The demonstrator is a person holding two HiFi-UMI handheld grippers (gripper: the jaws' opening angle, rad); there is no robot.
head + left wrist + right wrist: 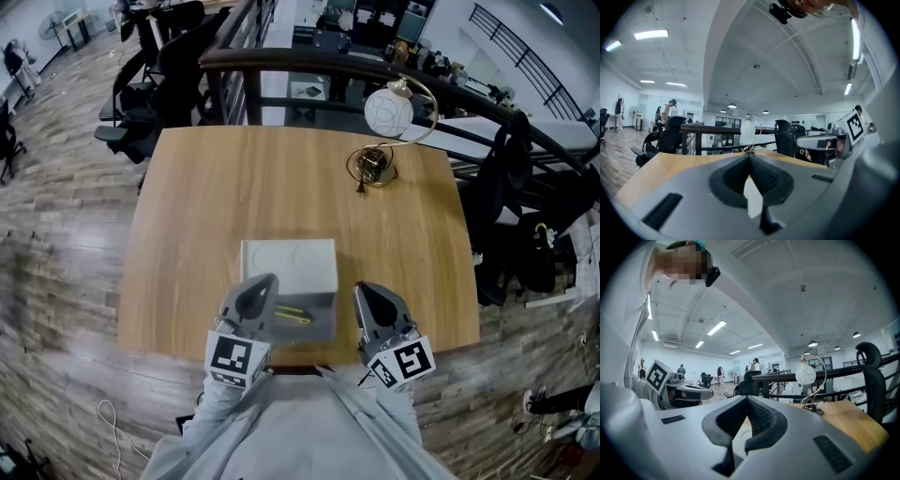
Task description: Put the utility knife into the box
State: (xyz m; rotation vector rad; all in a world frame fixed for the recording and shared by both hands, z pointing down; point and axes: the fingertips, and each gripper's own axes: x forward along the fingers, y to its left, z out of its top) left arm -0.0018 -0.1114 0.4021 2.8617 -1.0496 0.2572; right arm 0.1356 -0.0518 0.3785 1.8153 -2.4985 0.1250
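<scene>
The utility knife [293,314] is a slim yellow-green bar. It lies slantwise on the grey floor of the box [323,330]. The box is a shallow rectangular grey tray, and its flat white lid [289,264] lies open along the far side, faintly marked with circles. It sits near the front edge of the worktop [206,206], a slab of warm wood grain with rounded corners.

The left tongs [261,292] hang over the box's near-left corner, and the right tongs [373,302] are just beside its right side. Both are smooth grey plastic with ribbed dark pads. Each pair's tips are pressed together with nothing between them.

Well beyond the box, to the right, stands a lamp [387,112] with a white globe on a thin curved brass arm.
</scene>
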